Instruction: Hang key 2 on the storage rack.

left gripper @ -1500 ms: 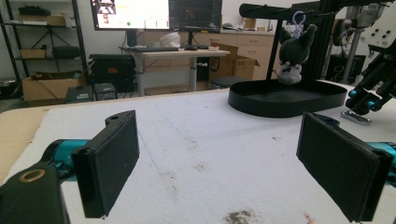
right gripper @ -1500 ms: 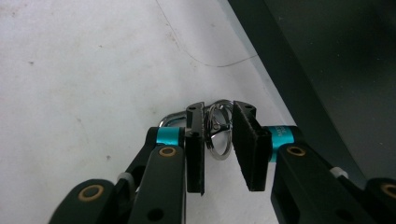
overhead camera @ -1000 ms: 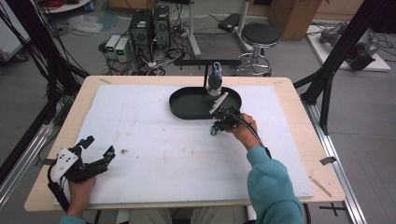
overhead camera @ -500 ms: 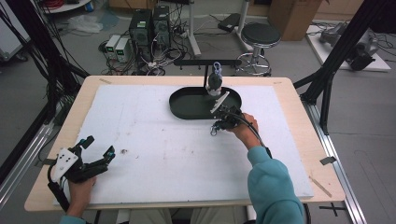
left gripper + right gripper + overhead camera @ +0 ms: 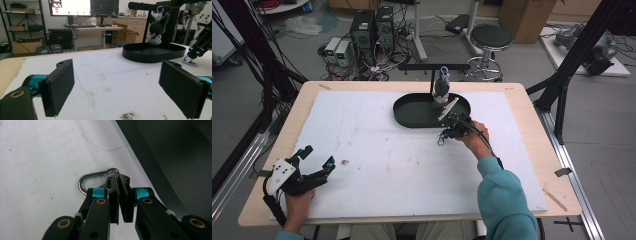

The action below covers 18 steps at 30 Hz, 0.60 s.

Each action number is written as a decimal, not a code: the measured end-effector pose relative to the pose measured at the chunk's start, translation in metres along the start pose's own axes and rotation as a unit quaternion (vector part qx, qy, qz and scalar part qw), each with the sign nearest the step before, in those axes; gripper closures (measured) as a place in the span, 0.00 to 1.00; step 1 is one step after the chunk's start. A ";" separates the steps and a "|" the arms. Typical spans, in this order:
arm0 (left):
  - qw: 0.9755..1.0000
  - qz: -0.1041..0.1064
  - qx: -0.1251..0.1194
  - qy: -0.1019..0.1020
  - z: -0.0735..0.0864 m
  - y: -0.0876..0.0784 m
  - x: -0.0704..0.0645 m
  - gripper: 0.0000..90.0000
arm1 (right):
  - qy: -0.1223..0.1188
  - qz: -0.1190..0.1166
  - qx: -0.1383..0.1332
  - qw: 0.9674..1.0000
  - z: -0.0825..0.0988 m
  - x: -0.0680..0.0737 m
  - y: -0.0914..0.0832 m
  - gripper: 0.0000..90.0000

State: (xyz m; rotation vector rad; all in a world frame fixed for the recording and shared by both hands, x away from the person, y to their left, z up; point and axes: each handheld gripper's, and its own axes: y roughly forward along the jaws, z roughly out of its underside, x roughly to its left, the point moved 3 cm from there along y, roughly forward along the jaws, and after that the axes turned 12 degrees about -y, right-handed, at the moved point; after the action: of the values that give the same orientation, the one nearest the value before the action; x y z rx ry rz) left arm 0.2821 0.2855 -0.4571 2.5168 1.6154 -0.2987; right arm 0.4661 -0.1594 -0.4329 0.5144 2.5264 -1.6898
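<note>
High view: your right gripper [image 5: 447, 134] sits on the white mat [image 5: 377, 150] just beside the black tray [image 5: 412, 119], jaws closed on a metal clip [image 5: 441, 142]. Left gripper [image 5: 317, 162] rests near the mat's front left corner, jaws wide apart, holding nothing.

Left gripper view: plush toy [image 5: 157, 30] hangs over the tray.

Right gripper view: pads pinch the clip's end; the clip lies flat on the mat.

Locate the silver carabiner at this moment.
The silver carabiner lies on the white mat, pinched at one end by the right gripper, just beside the black tray.
</note>
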 end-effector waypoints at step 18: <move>1.000 0.001 0.000 0.000 0.000 0.000 0.000 0.15 | 0.041 0.008 -0.056 0.998 0.000 -0.006 -0.016 0.98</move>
State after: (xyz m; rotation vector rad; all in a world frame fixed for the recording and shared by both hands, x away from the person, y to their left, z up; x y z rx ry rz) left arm 0.2821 0.2854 -0.4572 2.5175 1.6138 -0.3000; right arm 0.4670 -0.1670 -0.4172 0.6059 2.6474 -1.5416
